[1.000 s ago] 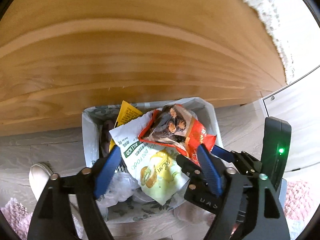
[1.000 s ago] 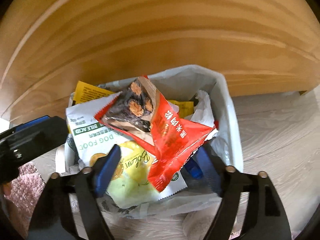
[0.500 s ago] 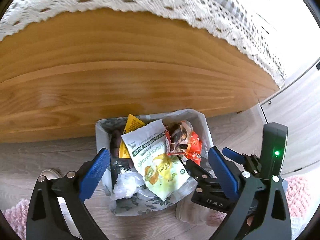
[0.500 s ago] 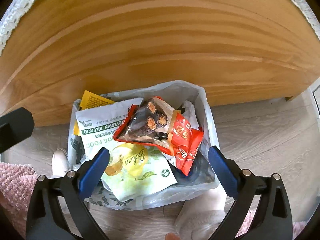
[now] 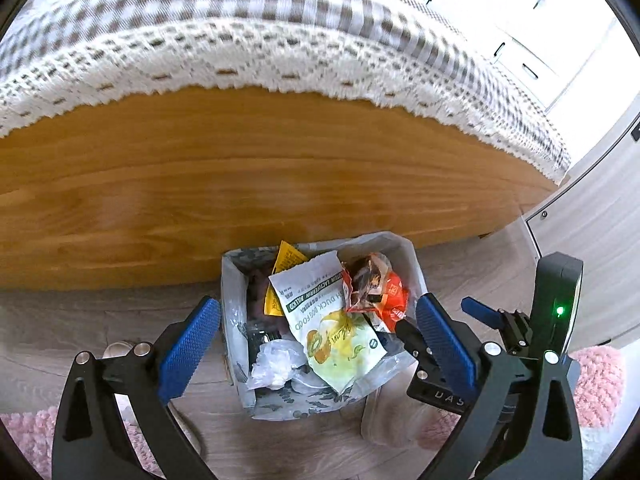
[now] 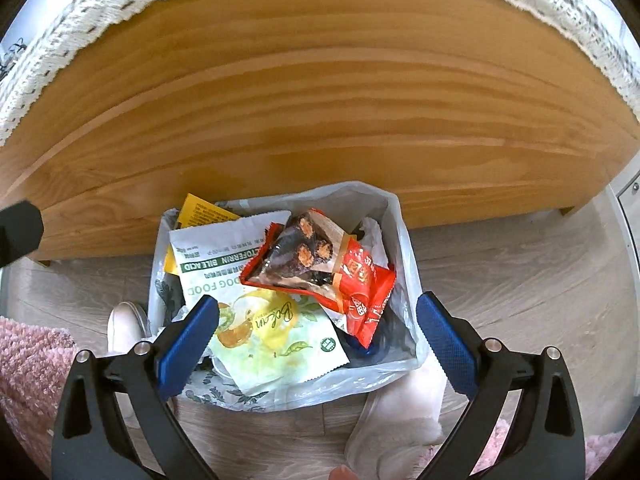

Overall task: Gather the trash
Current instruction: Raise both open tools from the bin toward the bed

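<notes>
Left wrist view: left claw [image 5: 318,344] wide and empty, jaws just opened, above the lined bin [image 5: 236,320] heaped with wrappers. Right wrist view: right claw [image 6: 318,340] likewise wide, empty. The red snack wrapper [image 6: 340,268] lies topmost; perched loosely, it may slide onto the floor [image 6: 520,280].

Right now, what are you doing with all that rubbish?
A person holds two grippers above a trash bin on the floor beside a wooden table. Both the left gripper and right gripper are open and empty, jaws just opened. A red snack wrapper lies on a dog food bag inside the bin.
</notes>
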Motion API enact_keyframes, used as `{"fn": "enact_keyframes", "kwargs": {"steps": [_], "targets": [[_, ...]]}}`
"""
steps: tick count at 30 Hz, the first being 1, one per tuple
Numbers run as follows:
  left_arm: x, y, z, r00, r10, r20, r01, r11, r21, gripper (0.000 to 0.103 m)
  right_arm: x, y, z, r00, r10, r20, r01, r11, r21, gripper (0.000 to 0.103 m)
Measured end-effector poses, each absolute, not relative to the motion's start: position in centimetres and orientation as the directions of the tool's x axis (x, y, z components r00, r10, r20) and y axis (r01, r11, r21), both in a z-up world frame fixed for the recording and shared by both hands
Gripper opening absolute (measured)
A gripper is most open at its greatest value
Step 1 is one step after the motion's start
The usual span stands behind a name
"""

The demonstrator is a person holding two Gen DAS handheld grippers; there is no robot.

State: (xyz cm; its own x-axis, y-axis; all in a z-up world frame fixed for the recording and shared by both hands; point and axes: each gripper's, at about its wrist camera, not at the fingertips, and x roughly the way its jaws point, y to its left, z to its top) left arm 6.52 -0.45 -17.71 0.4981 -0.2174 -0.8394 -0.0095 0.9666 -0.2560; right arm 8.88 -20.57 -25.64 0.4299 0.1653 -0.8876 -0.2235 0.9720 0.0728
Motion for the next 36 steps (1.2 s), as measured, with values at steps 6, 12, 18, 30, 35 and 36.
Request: {"fn": "enact_keyframes", "kwargs": {"steps": [6, 12, 18, 30, 35, 36], "targets": [[5.9, -0.4, -16.6, 0.52, -0.212, -0.827, -0.013, 0.967, -0.256, 0.095, 8.4, -20.7, -24.4, 0.459, 0.175, -0.871, -0.231, 0.97, 0.074, 0.095], [5.1, -0.3, -14.5, 0.55, -0.233, -0.802, 0.011, 0.962, -0.272, 0.095, 8.1, -20.7, -22.8, 0.495, 0.179, -0.85, -0.238, 0.969, 0.066, 0.095], [4.2, -0.6, -11.4, 0.605, -0.253, -0.755, 0.068, 0.961, -0.267, 0.095, 7.6, -20.5, -20.1, 0.552, 0.192, -0.811, -0.258, 0.965, 0.053, 0.095], [3.3, -1.2, -6.1, 0.698, -0.255, -0.67, 0.145, 0.965, -0.217, 0.095, 7.6, -21.4, -13.4, 0.674, 0.221, -0.705, -0.262, 0.964, 0.052, 0.095], [3.3, -1.3, -4.6, 0.727, -0.266, -0.633, 0.161, 0.962, -0.219, 0.095, 7.8, -21.8, -11.4, 0.711, 0.22, -0.668, -0.254, 0.966, 0.048, 0.095], [3.3, -1.4, -4.4, 0.733, -0.268, -0.625, 0.167, 0.962, -0.217, 0.095, 7.9, -21.9, -11.0, 0.72, 0.218, -0.658, -0.253, 0.967, 0.044, 0.095]]}}
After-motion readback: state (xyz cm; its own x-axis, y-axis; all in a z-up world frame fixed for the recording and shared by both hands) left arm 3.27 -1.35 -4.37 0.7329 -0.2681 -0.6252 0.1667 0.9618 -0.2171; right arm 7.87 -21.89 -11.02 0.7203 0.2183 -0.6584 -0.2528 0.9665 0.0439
